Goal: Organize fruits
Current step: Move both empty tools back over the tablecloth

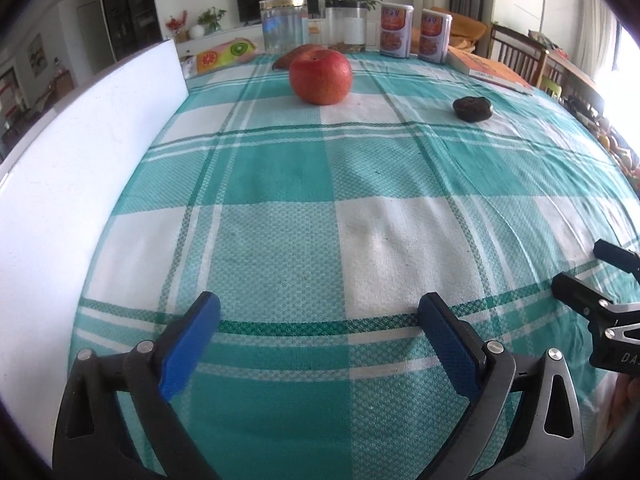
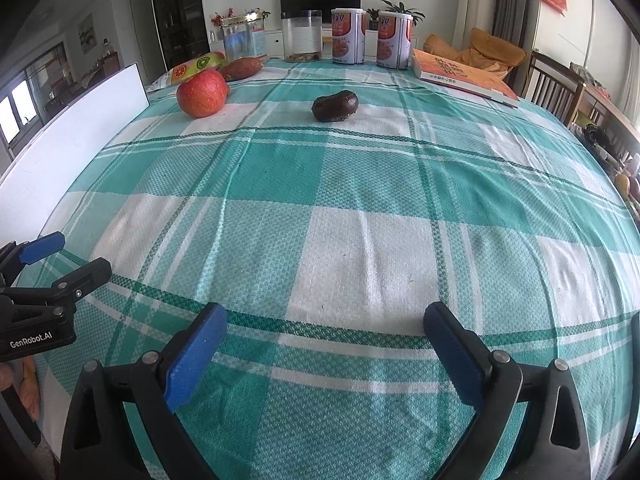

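Note:
A red apple (image 1: 320,76) sits far back on the checked tablecloth; it also shows in the right wrist view (image 2: 202,93). A reddish sweet potato (image 2: 241,69) lies just behind it, partly hidden by the apple in the left wrist view (image 1: 294,55). A small dark brown fruit (image 1: 472,108) lies to the right of the apple, also in the right wrist view (image 2: 335,106). My left gripper (image 1: 320,340) is open and empty over the near cloth. My right gripper (image 2: 326,344) is open and empty, beside the left one.
A white board (image 1: 80,168) stands along the table's left side. Two glass jars (image 1: 285,24), two printed cans (image 2: 348,36), an orange book (image 2: 460,74) and a fruit-print packet (image 1: 224,54) line the far edge. Chairs (image 2: 556,88) stand to the right.

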The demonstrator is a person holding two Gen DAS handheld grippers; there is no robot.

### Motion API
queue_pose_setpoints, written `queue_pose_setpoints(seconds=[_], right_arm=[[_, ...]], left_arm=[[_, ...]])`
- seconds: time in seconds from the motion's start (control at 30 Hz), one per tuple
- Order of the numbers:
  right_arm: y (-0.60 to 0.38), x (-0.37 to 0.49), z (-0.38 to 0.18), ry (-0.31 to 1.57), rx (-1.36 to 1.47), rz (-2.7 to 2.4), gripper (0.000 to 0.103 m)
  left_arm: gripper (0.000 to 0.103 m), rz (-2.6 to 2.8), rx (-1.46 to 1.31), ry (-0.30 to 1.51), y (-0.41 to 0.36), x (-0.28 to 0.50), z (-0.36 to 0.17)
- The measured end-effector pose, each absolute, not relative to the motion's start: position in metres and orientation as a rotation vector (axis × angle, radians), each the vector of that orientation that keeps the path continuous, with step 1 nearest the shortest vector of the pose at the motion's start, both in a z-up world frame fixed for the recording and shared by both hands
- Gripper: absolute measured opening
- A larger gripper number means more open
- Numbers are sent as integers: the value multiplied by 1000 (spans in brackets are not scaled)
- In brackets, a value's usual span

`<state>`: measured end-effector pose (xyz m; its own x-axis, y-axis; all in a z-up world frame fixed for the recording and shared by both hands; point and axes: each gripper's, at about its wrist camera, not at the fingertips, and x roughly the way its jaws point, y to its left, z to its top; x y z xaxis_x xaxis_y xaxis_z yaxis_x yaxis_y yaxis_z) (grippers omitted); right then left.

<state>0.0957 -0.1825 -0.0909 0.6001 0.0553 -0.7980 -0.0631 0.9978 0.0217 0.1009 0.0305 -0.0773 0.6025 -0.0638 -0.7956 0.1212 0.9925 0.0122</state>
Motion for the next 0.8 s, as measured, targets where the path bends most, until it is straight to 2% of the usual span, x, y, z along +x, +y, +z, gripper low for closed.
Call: queue_pose_setpoints(seconds=[0.8], right_arm=[[-183, 96, -91, 924, 10, 95, 102]], left_arm=[[103, -107, 58, 922, 34, 102, -78]])
